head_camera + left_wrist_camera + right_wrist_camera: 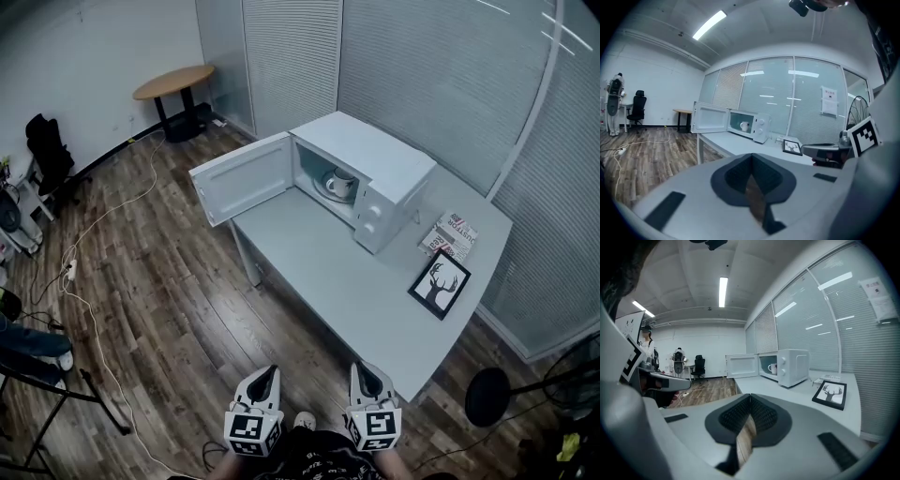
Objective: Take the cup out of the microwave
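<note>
A white microwave stands at the back of the pale grey table with its door swung wide open to the left. Inside it a white cup sits on the turntable. Both gripper views show the cup far off in the open oven. My left gripper and right gripper hover side by side near the table's front corner, well short of the microwave. Both point toward it. Each has its jaws together with nothing between them.
A framed deer picture and some booklets lie on the table right of the microwave. Cables trail across the wooden floor at left. A round side table and a black chair stand farther back.
</note>
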Tool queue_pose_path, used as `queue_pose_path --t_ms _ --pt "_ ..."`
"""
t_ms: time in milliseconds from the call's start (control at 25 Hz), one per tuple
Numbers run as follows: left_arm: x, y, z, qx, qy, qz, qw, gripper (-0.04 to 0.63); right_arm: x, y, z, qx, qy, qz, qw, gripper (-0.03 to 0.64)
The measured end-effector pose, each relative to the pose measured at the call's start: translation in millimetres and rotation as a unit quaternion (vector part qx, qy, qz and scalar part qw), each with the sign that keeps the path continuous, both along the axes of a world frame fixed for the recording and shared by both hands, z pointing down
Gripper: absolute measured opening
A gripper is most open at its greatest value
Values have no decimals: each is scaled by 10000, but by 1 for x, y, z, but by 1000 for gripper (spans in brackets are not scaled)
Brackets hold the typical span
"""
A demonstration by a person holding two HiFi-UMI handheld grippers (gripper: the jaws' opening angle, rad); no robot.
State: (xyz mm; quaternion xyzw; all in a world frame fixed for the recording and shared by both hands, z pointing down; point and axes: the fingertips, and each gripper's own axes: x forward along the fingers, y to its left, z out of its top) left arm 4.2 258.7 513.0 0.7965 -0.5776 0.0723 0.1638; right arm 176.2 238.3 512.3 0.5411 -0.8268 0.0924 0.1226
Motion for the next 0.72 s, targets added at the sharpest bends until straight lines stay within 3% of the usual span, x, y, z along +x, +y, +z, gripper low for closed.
queue_pose_path --t_ms 320,720 --pt "5 -23 4 -44 7 24 10000 6 2 -17 4 -87 -58 23 9999 3" --pt "-1 -90 10 27 26 409 9992 6 -7 -67 10 -80 -130 353 9993 3"
